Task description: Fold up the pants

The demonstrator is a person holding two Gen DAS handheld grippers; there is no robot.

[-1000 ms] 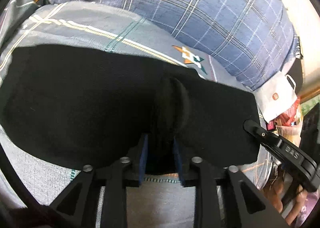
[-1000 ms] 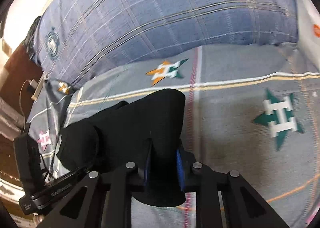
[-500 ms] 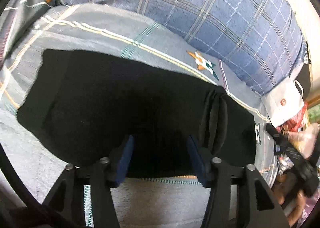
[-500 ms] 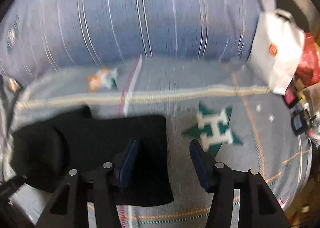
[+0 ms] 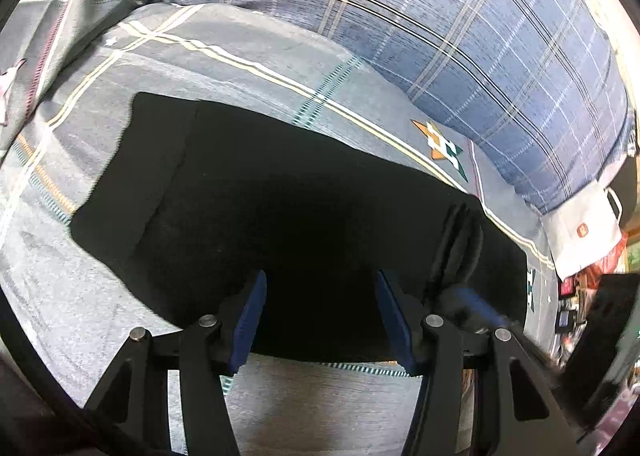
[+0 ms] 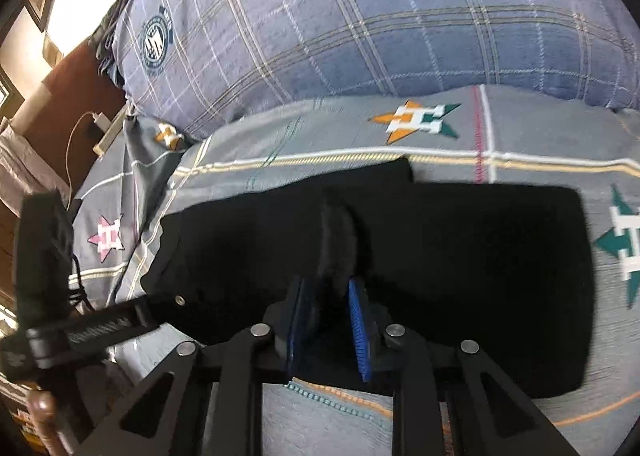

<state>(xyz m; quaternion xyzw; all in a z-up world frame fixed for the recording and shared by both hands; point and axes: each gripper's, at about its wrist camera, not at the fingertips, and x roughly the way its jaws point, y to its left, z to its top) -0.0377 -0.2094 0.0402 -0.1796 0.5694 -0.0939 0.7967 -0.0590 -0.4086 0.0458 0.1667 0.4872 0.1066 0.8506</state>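
The black pants (image 5: 304, 224) lie folded on the bed (image 5: 320, 408), near edge between the spread left claw (image 5: 320, 316), while the right claw (image 6: 328, 320) pinches a raised ridge, likely mid-fold, next carrying it across.

1 pants (image 5: 304, 224), 2 grippers, 1 pillow (image 6: 360, 24).

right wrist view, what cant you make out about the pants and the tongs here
- Right tongs: whether the pads clamp the raised ridge of the black pants; motion blur smears it.
- Pants: which end is waistband or hem; uniformly dark fabric hides seams.
- Left tongs: tips blurred and cut off against the pants.
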